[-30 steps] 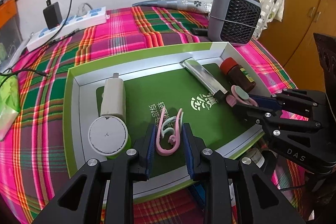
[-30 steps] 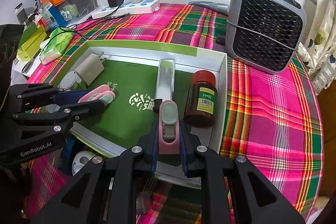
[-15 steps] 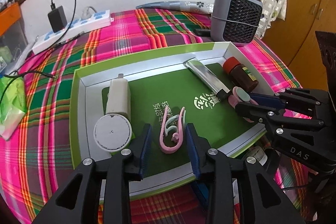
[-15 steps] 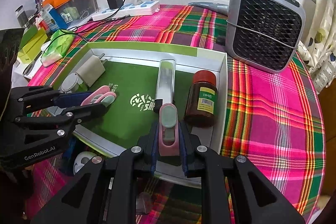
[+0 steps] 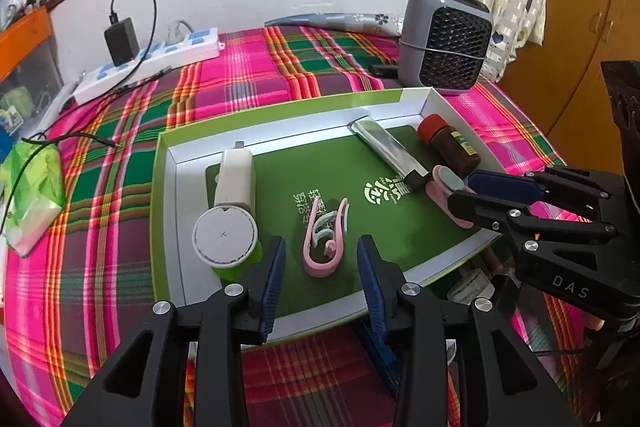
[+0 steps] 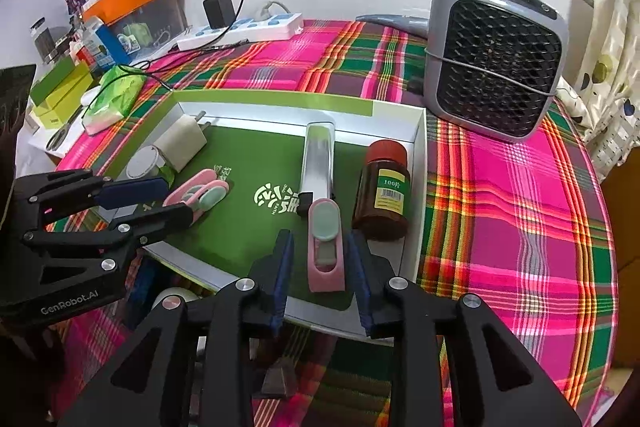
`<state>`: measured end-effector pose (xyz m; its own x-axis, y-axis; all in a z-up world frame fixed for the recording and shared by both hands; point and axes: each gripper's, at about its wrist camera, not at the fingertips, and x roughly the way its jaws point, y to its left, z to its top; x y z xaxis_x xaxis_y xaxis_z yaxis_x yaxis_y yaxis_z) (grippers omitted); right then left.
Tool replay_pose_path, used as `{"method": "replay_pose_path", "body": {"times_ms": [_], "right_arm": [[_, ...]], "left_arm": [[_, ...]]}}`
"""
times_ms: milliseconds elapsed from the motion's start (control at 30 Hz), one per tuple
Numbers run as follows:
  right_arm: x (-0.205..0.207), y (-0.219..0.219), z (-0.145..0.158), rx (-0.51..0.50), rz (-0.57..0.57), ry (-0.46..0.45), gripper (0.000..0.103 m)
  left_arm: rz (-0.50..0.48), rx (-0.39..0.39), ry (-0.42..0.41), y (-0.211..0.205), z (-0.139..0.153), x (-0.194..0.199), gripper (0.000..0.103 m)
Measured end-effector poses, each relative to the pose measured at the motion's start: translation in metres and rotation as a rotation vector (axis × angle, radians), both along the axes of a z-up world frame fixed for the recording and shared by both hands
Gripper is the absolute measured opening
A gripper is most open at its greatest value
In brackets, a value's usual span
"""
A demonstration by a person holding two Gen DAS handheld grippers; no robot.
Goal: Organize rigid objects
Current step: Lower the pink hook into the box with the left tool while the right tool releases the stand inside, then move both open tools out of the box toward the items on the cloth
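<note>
- Pink plastic is what both tools are dealing with. The pink hair clip (image 5: 325, 241) lies flat on the green liner of the tray (image 5: 168, 195), lower middle of the left wrist view, right between the fingers of the left gripper (image 5: 320, 281).
- Left jaws have just been opening and now stand fairly wide, with clear gaps on both sides of the clip, so nothing is held.
- Over in the right wrist view, the pink case with the mint lid (image 6: 326, 243) sits low in the centre, between the fingers of the right gripper (image 6: 322, 281). Those jaws have also just been opening; they're narrow, but we see a sliver of green on each side, so we read it as let go.
- Handling guess: both pieces look light, stiff and smooth, so probably a bit slippery. We'd pinch the clip across its closed loop end, since the thin prongs would likely flex or slip. The case we'd take across its long flat sides.
- The brown pill bottle (image 6: 384, 195) lies just right of the case, and the silver tube (image 6: 318, 157) is just beyond it, so space is tight there.
- The left view shows the white round disc (image 5: 225, 235) and the charger plug (image 5: 237, 181) face-on; in the right view they're half hidden behind the other tool.
- The right view alone shows the cluttered shelf at upper left.
</note>
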<state>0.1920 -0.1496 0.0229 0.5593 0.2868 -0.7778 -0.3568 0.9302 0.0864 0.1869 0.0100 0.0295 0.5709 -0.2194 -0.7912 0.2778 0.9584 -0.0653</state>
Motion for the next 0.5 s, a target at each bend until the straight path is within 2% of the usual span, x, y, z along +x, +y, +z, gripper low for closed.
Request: {"method": "replay_pose_path", "body": {"times_ms": [500], "right_arm": [[-0.032, -0.005, 0.022, 0.032, -0.02, -0.068, 0.031]], "left_arm": [[0.029, -0.008, -0.061, 0.004, 0.019, -0.036, 0.037]]}}
